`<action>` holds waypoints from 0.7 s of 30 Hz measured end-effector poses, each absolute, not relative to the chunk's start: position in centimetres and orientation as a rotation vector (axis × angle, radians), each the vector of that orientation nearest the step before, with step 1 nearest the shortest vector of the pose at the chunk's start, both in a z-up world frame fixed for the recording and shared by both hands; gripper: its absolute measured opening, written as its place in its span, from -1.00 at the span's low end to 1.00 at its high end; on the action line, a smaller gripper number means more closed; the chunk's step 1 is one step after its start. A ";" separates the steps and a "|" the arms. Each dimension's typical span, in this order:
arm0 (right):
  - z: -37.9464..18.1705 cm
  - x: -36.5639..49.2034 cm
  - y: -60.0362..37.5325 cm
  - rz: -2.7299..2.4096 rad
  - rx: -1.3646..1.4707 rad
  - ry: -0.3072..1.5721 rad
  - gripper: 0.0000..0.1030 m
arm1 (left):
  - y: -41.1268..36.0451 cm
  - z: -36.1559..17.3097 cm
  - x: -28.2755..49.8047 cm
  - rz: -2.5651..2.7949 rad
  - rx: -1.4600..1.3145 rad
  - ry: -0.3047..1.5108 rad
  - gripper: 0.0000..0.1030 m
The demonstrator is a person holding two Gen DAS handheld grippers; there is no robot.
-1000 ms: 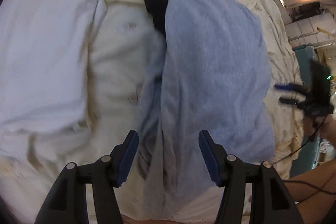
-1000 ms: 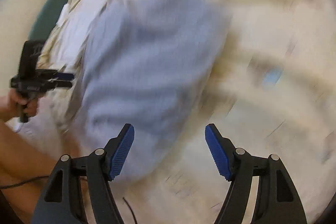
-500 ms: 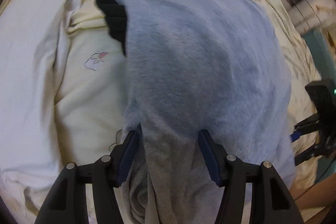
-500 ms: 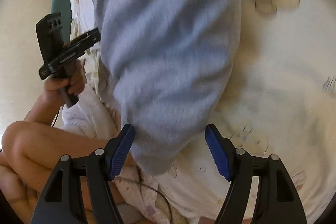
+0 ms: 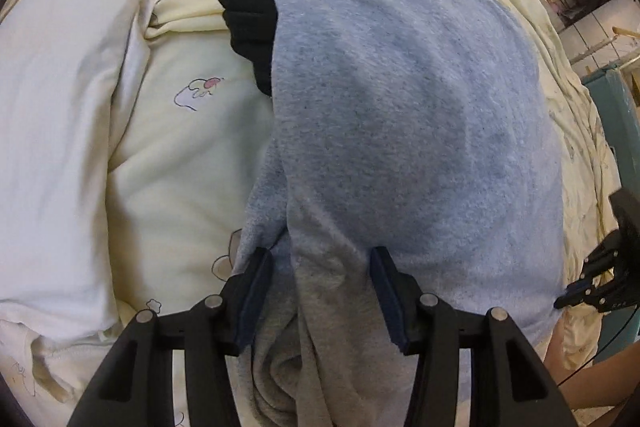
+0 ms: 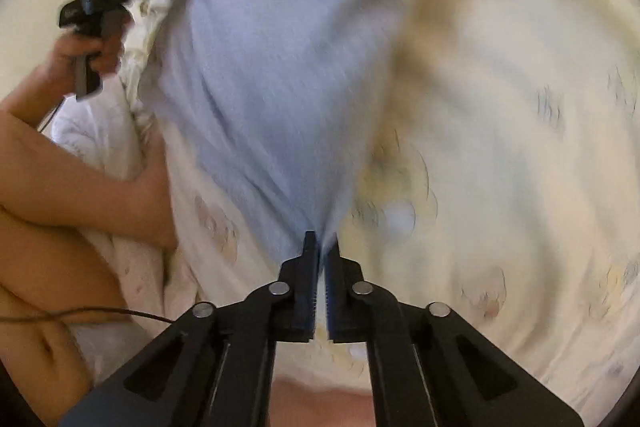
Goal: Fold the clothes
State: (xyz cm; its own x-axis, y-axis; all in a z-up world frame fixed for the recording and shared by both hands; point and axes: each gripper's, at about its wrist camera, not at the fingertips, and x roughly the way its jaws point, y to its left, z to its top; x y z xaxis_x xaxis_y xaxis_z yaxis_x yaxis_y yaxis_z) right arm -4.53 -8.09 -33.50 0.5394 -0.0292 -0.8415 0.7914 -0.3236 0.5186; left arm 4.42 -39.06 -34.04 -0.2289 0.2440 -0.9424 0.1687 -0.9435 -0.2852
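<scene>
A blue-grey fleece garment (image 5: 400, 115) lies spread on the bed, with a black garment (image 5: 248, 19) sticking out from under its far left edge. My left gripper (image 5: 320, 283) is open, and its fingers straddle a bunched grey fold at the garment's near edge. My right gripper (image 6: 320, 247) is shut on a near corner of the blue-grey garment (image 6: 280, 67), which stretches away from it. In the left wrist view the right gripper (image 5: 564, 301) shows at the garment's right edge.
The bed is covered by a cream quilt (image 5: 192, 163) with cartoon prints. A white cloth (image 5: 60, 99) lies on the left. A person's bare arm and leg (image 6: 60, 187) sit to the left of the garment. A teal bed frame (image 5: 616, 131) marks the right side.
My right gripper went from wide open to shut on the garment's corner. My left gripper came down closer over the garment's near fold and stayed open.
</scene>
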 end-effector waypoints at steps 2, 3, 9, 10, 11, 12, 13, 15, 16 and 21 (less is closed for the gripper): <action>-35.2 -4.2 -7.4 -0.936 1.796 0.648 -0.85 | -39.2 -34.2 4.1 2.367 -1.935 -0.514 0.01; -35.6 -4.3 -7.2 -0.939 1.824 0.644 -0.85 | -39.4 -33.9 4.1 2.370 -1.940 -0.511 0.01; -29.0 -10.2 -8.5 -1.217 1.600 0.506 -0.83 | -41.6 -31.5 4.3 2.447 -1.850 -0.607 0.01; -28.0 -11.2 -8.7 -1.260 1.560 0.482 -0.83 | -42.2 -30.9 3.8 2.473 -1.824 -0.628 0.01; -26.9 -12.1 -9.1 -1.304 1.521 0.463 -0.76 | -42.7 -30.3 3.2 2.500 -1.791 -0.641 0.01; -26.1 -12.9 -10.2 -1.349 1.483 0.463 -0.69 | -43.0 -29.1 2.1 2.535 -1.732 -0.621 0.01; -25.4 -13.7 -11.3 -1.392 1.447 0.465 -0.56 | -43.3 -28.0 1.0 2.569 -1.672 -0.601 0.01; -24.7 -15.5 -13.4 -1.459 1.372 0.470 -0.49 | -43.2 -25.3 -1.5 2.574 -1.508 -0.561 0.01; -24.3 -16.7 -14.6 -1.463 1.333 0.435 -0.49 | -42.5 -24.7 -2.4 2.507 -1.458 -0.579 0.01; -24.8 -13.1 -22.8 -1.305 1.097 0.529 -0.59 | -33.2 -25.1 -6.7 2.210 -1.435 -0.291 -0.96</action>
State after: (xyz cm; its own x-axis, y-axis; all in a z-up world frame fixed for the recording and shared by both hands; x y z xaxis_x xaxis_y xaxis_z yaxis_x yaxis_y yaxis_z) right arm -13.06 -22.79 -24.82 0.2453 -0.4933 -0.8346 0.9352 -0.1064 0.3377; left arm -6.69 -33.17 -25.08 -0.3304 0.5048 -0.7975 -0.2814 -0.8592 -0.4273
